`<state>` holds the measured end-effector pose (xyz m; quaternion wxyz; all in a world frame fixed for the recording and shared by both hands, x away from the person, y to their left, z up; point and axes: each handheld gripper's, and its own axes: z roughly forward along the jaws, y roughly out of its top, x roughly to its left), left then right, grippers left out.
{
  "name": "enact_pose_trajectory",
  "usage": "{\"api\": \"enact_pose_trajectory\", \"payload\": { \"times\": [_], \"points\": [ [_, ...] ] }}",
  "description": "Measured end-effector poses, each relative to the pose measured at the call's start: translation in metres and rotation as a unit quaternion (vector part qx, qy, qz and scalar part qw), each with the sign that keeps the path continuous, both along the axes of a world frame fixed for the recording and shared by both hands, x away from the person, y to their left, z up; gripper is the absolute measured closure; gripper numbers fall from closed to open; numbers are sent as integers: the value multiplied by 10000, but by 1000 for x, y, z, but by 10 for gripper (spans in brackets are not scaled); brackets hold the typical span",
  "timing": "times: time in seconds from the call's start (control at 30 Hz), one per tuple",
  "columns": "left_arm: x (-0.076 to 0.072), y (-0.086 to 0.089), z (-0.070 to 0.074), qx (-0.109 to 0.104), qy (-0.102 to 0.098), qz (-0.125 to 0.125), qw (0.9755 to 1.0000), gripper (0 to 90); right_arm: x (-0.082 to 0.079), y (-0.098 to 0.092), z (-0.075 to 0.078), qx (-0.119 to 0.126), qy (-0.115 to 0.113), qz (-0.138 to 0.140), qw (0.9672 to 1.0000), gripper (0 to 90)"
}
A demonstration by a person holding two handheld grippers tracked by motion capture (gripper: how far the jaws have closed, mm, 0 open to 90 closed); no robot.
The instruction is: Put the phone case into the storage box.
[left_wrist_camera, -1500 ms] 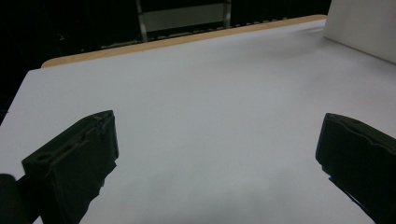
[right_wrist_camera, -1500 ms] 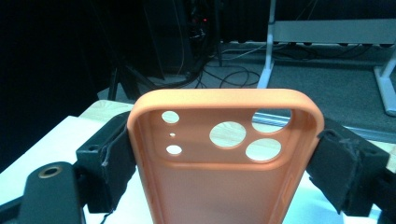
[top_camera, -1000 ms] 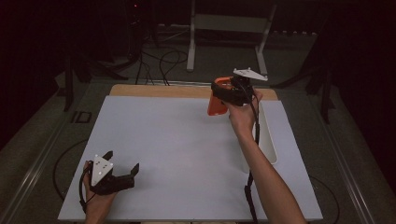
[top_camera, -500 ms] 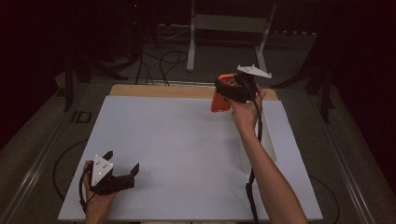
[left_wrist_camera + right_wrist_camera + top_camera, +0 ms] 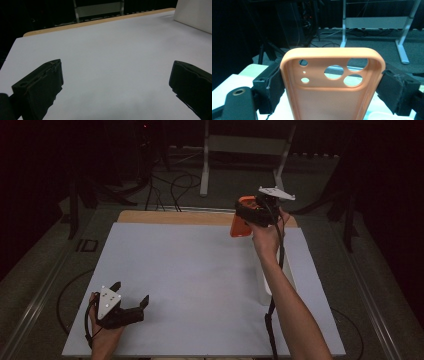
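An orange phone case is clamped across its width between the two black jaws of the right gripper, with a pad pressed against each long edge. In the right gripper view the case is seen from its open inner side, with the camera cut-outs at the top and the far floor visible through them. In the high view the right gripper is held up over the far right part of the table, and the orange case is seen hanging at its left side, clear of the white surface. A white rectangular tray is seen on the table below the right forearm, near the right edge. The left gripper is rested at the near left corner of the table; its jaws are spread wide, and nothing is held between them in the left gripper view, where bare white tabletop is seen.
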<state>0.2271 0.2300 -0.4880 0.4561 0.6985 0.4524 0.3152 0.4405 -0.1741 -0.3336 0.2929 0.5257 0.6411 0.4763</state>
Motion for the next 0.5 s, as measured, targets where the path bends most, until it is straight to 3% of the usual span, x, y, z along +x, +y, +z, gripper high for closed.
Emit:
{"api": "enact_pose_trajectory", "payload": {
  "times": [0.5],
  "points": [
    [0,0,0,-7,1,-3,10000,1,5,-12,-3,-52,70,-198,9998,162]
  ]
}}
